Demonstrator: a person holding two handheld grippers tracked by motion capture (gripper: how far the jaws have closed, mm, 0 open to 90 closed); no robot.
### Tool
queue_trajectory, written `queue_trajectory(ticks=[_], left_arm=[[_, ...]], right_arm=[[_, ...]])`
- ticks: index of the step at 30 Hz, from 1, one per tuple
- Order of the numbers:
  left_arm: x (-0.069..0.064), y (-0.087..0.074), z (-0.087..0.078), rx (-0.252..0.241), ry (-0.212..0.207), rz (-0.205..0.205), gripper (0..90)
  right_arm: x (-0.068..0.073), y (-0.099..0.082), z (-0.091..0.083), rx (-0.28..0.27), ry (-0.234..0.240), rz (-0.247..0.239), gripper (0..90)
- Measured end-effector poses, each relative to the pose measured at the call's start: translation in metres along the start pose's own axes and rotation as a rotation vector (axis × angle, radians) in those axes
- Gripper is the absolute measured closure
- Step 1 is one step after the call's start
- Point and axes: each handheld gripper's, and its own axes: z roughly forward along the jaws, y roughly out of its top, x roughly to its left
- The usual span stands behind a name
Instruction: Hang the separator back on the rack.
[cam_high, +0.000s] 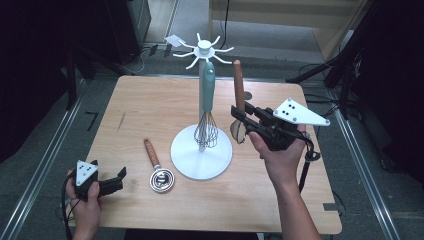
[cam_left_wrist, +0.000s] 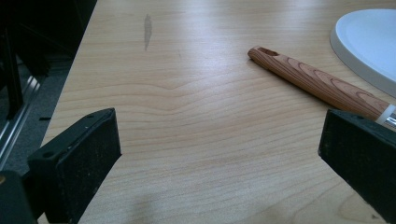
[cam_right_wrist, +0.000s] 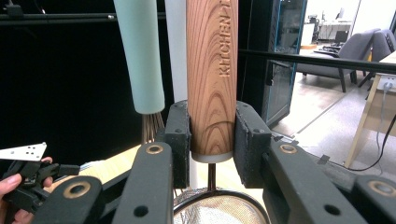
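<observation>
Right of frame centre in the high view, the right gripper (cam_high: 239, 116) pinches the wooden handle of a mesh strainer (cam_right_wrist: 212, 70), held upright beside the white utensil stand (cam_high: 202, 150); the handle reads "KITCHEN". One teal-handled whisk (cam_high: 207, 110) hangs on the stand, and one second wooden-handled utensil (cam_high: 159, 170) lies flat on the desk (cam_high: 140, 105) at lower centre. At lower left, the left gripper (cam_high: 115, 181) rests with fingers (cam_left_wrist: 79, 163) spread, holding nothing.
</observation>
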Motion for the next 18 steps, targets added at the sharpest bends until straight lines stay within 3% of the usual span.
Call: queue_trajectory(ticks=[18], left_arm=[[-0.0001, 0.0000, 0.0001, -0.001, -0.002, -0.001, 0.0]], right_arm=[[0.0037, 0.0071, 0.0067, -0.009, 0.011, -0.004, 71.5]])
